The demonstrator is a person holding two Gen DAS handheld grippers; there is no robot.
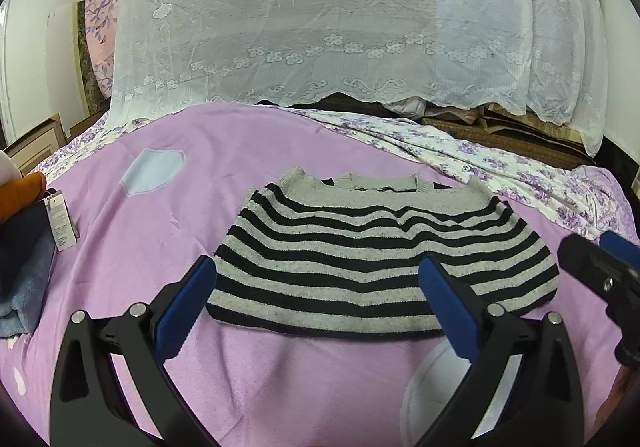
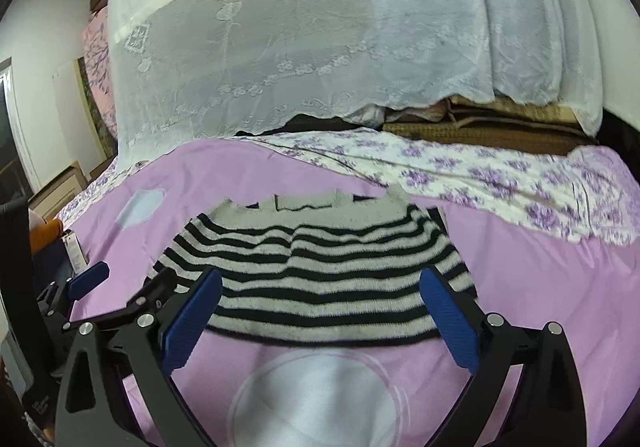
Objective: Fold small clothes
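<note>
A small grey and black striped sweater (image 1: 376, 247) lies flat on the pink bedsheet (image 1: 168, 231), neckline away from me, sleeves folded in. It also shows in the right wrist view (image 2: 316, 267). My left gripper (image 1: 320, 279) is open and empty, held just above the sweater's near hem. My right gripper (image 2: 320, 287) is open and empty, also over the near hem. The right gripper's fingers show at the right edge of the left wrist view (image 1: 600, 263). The left gripper shows at the left of the right wrist view (image 2: 120, 287).
A stack of folded clothes with a paper tag (image 1: 28, 247) lies at the left. A floral sheet (image 1: 500, 163) lies behind and right of the sweater. A white lace curtain (image 1: 320, 15) hangs over stacked bedding at the back.
</note>
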